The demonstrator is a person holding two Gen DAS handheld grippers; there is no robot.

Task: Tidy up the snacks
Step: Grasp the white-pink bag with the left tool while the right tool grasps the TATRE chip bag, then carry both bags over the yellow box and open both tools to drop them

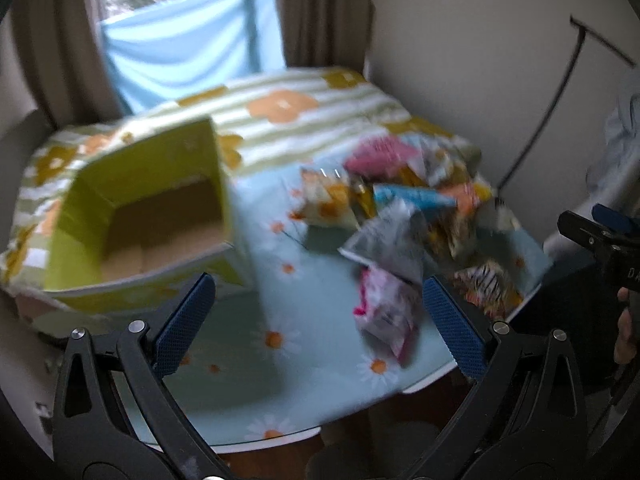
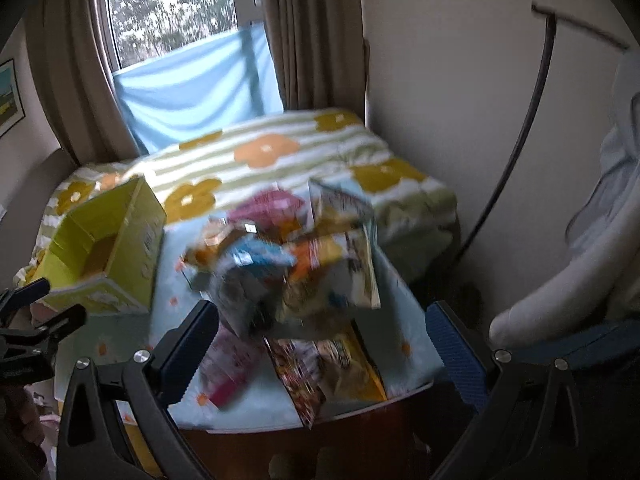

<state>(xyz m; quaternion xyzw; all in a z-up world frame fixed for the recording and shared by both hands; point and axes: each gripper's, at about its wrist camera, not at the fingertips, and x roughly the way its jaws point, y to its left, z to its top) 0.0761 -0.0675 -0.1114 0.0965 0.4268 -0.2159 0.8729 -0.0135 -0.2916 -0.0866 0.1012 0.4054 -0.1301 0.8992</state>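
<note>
Both my grippers, left [image 1: 316, 320] and right [image 2: 320, 344], hang wide open and empty; the blurry snack packets [image 1: 404, 216] pile by the tabletop's right edge, green box [image 1: 140, 216] at left.

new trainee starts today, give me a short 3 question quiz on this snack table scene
1. True or false: the yellow-green box already holds snacks.
2. Where does the snack pile lie relative to the box: A left, B right, C inside?
3. How do the left gripper and right gripper stand: open or shut?

Key
1. False; its cardboard floor shows bare.
2. B, on the daisy tablecloth.
3. Both open, holding nothing.
</note>
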